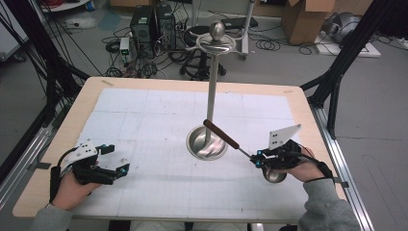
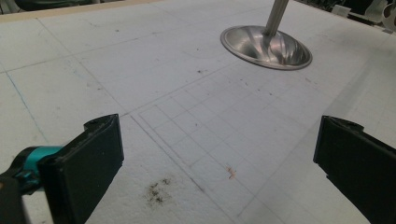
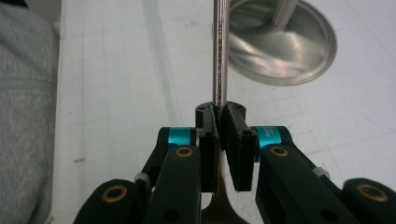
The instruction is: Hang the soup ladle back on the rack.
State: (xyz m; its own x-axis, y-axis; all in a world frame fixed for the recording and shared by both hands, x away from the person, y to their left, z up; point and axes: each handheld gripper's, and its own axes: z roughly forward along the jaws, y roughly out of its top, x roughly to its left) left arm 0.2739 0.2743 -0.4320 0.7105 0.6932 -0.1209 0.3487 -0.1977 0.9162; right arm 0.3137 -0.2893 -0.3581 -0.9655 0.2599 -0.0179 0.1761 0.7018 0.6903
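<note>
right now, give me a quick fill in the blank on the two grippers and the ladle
1. The right gripper is shut on the ladle's thin metal ____.
2. The left gripper's jaws stand ____, with nothing between them.
3. The ladle's handle is coloured ____.
4. The stand's round base rests on the ____.

Missing words: shaft; open; brown; table

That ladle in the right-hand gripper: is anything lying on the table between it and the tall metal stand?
Nothing visible. The ladle, clamped in the right gripper, angles toward the stand, its brown handle tip over the stand's base dish; only bare white mat lies around.
</note>
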